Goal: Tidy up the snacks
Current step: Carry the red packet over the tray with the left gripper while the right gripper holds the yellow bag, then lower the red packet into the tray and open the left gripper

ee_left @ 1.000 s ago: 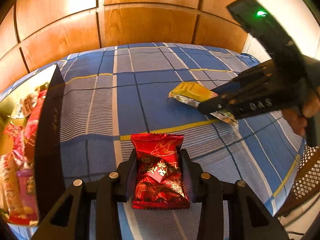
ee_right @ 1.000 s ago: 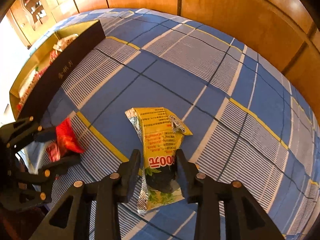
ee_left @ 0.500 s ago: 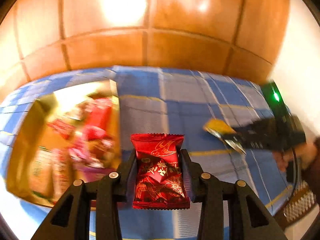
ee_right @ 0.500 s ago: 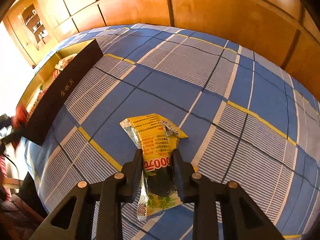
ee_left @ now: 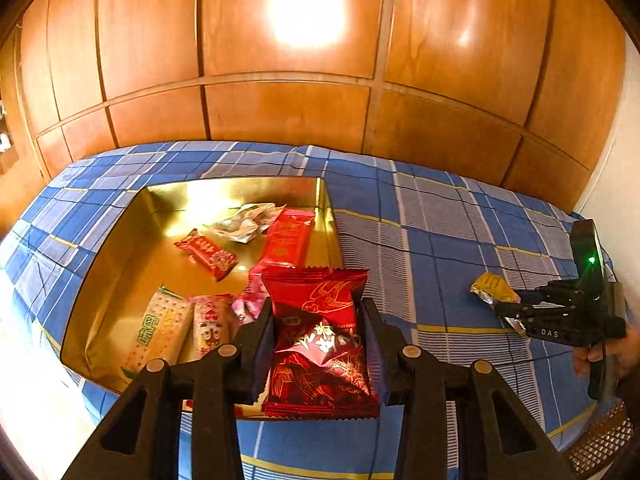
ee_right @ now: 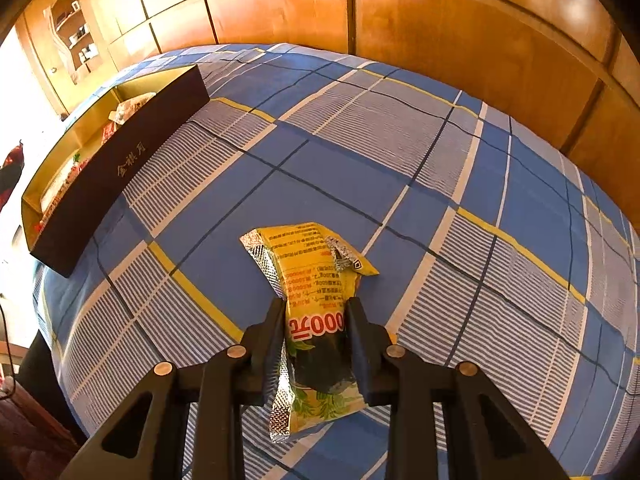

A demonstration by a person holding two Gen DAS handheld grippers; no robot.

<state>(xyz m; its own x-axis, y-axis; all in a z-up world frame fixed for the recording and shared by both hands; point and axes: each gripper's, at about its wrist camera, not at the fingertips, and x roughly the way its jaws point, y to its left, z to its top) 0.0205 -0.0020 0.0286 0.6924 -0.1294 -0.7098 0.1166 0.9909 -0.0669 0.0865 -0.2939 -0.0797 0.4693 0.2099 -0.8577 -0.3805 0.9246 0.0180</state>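
Note:
My left gripper (ee_left: 318, 312) is shut on a red snack packet (ee_left: 320, 340) and holds it above the near right corner of the gold-lined box (ee_left: 120, 264). The box holds several packets, among them a red bar (ee_left: 288, 236) and a cracker pack (ee_left: 160, 332). My right gripper (ee_right: 316, 308) is shut on a yellow snack packet (ee_right: 316, 280) that lies on the blue plaid bedspread (ee_right: 440, 160). In the left wrist view the right gripper (ee_left: 516, 306) and the yellow packet (ee_left: 492, 286) show at the far right. In the right wrist view the box (ee_right: 120, 160) is at the far left.
Wooden panel walls (ee_left: 288, 112) rise behind the bed. The bed edge falls away at the left and near side. A wicker item (ee_left: 604, 440) sits at the lower right. Shelves (ee_right: 76, 40) stand at the far left.
My left gripper has swung left and lifted with the red packet, from over the bedspread to over the box. My right gripper's fingers have closed in on the yellow packet.

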